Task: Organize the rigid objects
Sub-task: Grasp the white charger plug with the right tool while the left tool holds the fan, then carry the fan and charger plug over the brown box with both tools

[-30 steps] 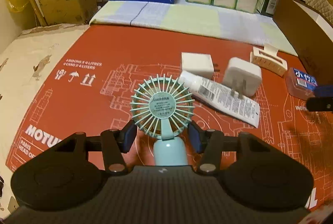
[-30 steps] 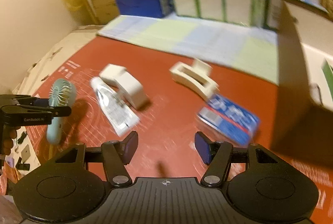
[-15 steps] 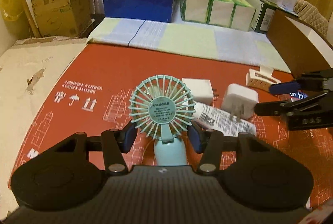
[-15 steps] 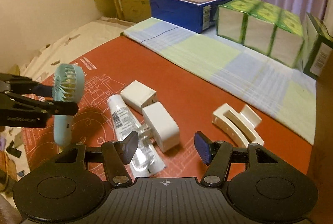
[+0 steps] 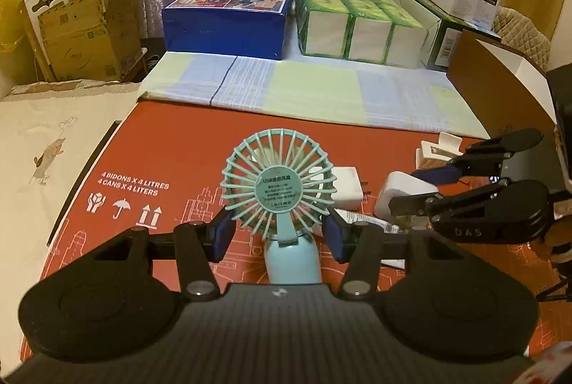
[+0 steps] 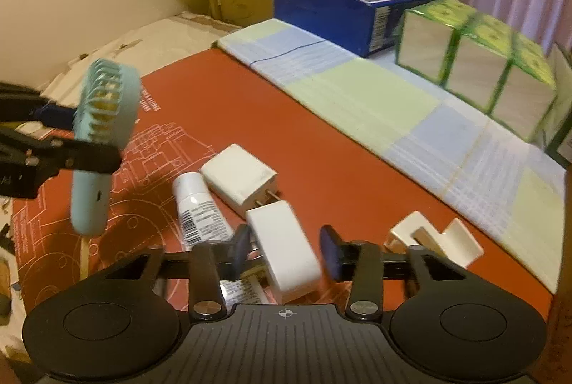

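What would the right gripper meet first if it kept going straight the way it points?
The right gripper already straddles the nearer white charger, jaws open. Going straight on, its fingers would likely slide along that charger, then reach the second white charger; depth is uncertain.

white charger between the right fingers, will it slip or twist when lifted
The white charger looks smooth and glossy, so it may slip. It lies skewed between the right gripper fingers, so it could twist. It looks rigid and probably light.

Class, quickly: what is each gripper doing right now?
Left gripper: shut on the small turquoise plastic handheld fan.
Right gripper: jaws open around the white plastic plug adapter.
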`<state>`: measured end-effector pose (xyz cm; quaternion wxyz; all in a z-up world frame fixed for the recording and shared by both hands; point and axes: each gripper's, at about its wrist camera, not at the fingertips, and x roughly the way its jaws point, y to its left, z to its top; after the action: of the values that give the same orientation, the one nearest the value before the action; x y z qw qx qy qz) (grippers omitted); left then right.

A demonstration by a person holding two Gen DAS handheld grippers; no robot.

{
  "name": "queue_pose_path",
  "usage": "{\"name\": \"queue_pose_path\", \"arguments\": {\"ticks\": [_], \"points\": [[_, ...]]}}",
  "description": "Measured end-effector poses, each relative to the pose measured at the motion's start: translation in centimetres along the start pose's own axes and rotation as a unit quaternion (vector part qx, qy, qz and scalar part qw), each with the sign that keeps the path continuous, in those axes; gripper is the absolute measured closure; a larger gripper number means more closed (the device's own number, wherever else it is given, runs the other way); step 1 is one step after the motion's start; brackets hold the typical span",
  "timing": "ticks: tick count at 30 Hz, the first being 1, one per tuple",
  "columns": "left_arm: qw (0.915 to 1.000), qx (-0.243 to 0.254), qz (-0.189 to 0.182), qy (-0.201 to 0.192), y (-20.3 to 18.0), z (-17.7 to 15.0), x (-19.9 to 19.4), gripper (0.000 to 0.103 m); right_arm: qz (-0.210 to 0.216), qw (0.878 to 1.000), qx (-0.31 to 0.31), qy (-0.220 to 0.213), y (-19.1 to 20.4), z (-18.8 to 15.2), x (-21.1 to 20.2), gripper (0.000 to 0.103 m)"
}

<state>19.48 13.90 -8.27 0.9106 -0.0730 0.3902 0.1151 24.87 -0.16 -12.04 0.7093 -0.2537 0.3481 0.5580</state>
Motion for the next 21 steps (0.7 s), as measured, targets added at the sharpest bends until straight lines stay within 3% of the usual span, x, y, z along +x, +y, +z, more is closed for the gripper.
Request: {"name": "queue_pose_path", "arguments": {"ticks": [4, 10, 21], "points": [[1.0000, 0.005, -0.006, 0.000, 0.2, 0.4, 0.2, 0.055, -0.001, 1.000, 0.001, -0.001, 0.1, 0.2, 0.1, 0.079], [0.9998, 0.013, -0.016, -0.003, 0.5, 1.1, 0.2, 0.055, -0.020, 0.999, 0.027, 0.005, 0.2, 0.3, -0.4, 0.079], [0.9976, 0.040, -0.051, -0.023, 0.1, 2.7, -0.4, 0.058, -0.060, 0.993, 0.093, -0.045, 0.2, 1.1, -4.5, 0.079]]}}
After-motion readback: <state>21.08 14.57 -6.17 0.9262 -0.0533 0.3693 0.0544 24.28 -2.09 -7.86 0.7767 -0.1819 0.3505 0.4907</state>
